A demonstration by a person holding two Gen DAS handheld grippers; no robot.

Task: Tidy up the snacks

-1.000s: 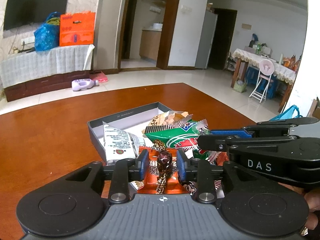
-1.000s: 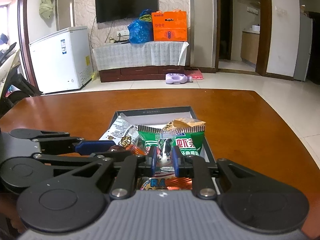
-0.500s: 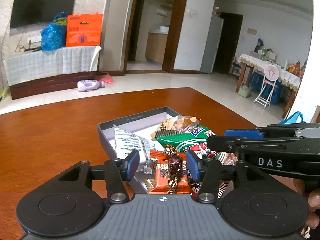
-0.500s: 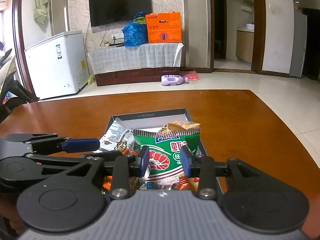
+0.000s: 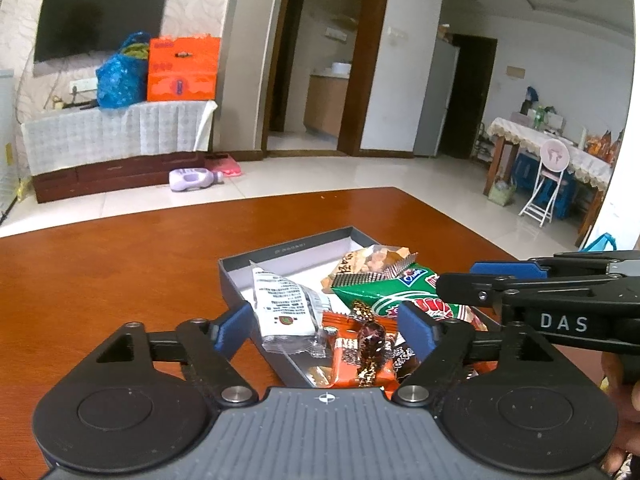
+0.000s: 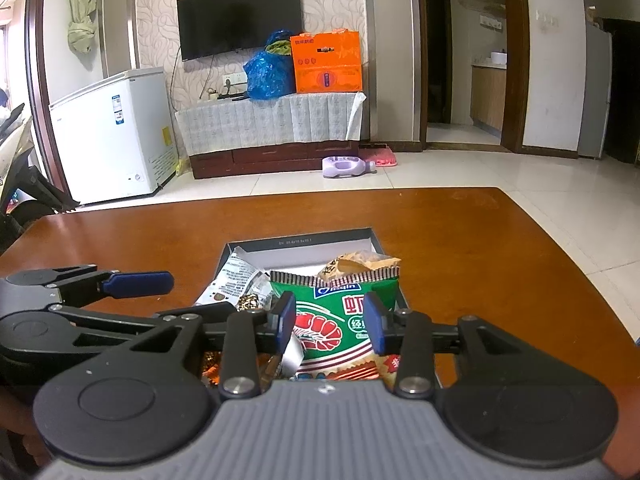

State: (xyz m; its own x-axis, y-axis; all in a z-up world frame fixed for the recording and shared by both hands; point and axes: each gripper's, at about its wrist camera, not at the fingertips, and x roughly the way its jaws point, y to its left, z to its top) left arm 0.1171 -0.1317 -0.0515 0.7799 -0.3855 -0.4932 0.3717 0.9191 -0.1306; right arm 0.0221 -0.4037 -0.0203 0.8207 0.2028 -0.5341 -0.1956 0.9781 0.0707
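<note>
A grey box (image 5: 280, 249) on the brown table holds several snacks: a white packet (image 5: 284, 308), a green shrimp-chip bag (image 5: 384, 292), a tan snack bag (image 5: 372, 260), an orange packet (image 5: 348, 364) and a dark wrapped candy (image 5: 371, 340) lying on it. My left gripper (image 5: 326, 326) is open wide above the candy, holding nothing. My right gripper (image 6: 329, 322) is open above the green bag (image 6: 340, 320), not gripping it. The box (image 6: 304, 240) also shows in the right wrist view. Each gripper appears in the other's view.
The brown table (image 6: 460, 248) surrounds the box. Its far edge (image 5: 280, 200) and right edge (image 6: 560, 264) drop to a tiled floor. A white freezer (image 6: 116, 136), TV stand (image 6: 272, 128) and a purple bottle (image 6: 344, 166) stand in the room beyond.
Both grippers have opened. The left let go of the dark candy, the right let go of the green bag. Both have drawn back a little from the box.
</note>
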